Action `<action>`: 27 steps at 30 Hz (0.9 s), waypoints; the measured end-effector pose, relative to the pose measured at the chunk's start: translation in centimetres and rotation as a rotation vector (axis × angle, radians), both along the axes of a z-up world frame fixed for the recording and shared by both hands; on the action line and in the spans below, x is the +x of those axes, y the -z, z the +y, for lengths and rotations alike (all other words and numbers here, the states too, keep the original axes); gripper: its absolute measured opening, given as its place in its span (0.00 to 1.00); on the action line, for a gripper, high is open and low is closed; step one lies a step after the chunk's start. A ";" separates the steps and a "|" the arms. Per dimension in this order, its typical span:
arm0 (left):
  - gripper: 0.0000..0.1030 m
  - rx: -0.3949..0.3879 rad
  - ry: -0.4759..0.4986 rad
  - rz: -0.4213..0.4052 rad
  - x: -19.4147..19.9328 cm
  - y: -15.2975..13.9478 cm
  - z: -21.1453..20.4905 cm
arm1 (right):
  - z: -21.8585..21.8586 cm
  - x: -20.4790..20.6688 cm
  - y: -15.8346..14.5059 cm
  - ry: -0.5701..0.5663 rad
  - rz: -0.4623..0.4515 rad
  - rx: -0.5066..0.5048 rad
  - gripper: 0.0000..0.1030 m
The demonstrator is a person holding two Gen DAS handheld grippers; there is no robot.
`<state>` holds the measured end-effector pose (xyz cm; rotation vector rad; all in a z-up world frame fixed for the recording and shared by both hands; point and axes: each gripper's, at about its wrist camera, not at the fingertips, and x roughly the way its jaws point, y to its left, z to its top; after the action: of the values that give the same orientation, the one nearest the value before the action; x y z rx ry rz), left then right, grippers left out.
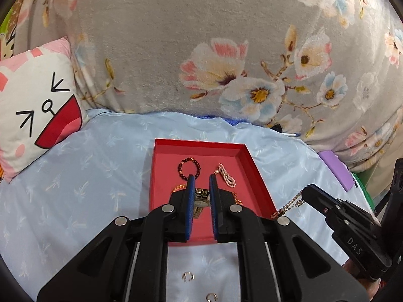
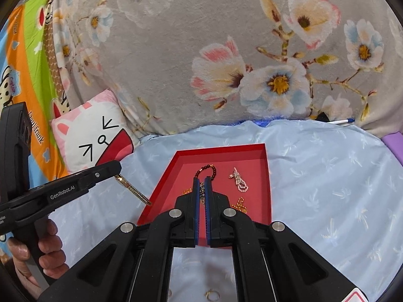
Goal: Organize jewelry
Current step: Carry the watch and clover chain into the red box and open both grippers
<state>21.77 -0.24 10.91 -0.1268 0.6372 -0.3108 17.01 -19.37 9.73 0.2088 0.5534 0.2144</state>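
A red tray [image 1: 161,166] lies on the pale blue bedsheet; it also shows in the right wrist view [image 2: 267,176]. In it lie a dark bead bracelet [image 1: 189,168], a pearl piece [image 1: 226,175] and gold chains [image 1: 177,188]. My left gripper [image 1: 201,180] is shut on a gold watch [image 1: 201,198], which hangs down toward the tray's left edge in the right wrist view [image 2: 132,190]. My right gripper [image 2: 202,180] is shut on a thin chain [image 2: 201,192]; in the left wrist view that chain [image 1: 289,205] dangles beside the tray's right rim.
Small rings [image 1: 187,276] lie on the sheet in front of the tray. A cat-face pillow [image 1: 37,105] is at the left, a grey floral blanket [image 1: 176,37] behind, and a purple object [image 1: 337,168] and a pen [image 2: 343,121] at the right.
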 end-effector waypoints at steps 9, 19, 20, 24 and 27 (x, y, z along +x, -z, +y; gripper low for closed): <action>0.10 0.012 -0.005 0.093 4.0 4.2 -1.0 | 0.5 3.7 4.1 -0.004 0.090 0.004 0.03; 0.10 0.020 -0.037 0.135 5.6 6.6 -0.5 | 0.4 5.1 7.2 0.009 0.140 -0.006 0.05; 0.10 0.021 -0.042 0.134 5.6 6.6 -0.4 | 0.4 5.0 7.2 0.016 0.133 -0.008 0.06; 0.17 0.016 -0.058 0.129 5.5 6.5 0.2 | 0.2 4.6 7.0 0.024 0.113 -0.011 0.08; 0.25 0.019 -0.069 0.120 4.9 6.3 0.5 | 0.0 4.1 6.6 0.031 0.100 -0.012 0.11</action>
<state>26.72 0.23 4.62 -0.1501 0.7526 -0.2321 21.08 -19.36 3.09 0.2170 0.6503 0.1711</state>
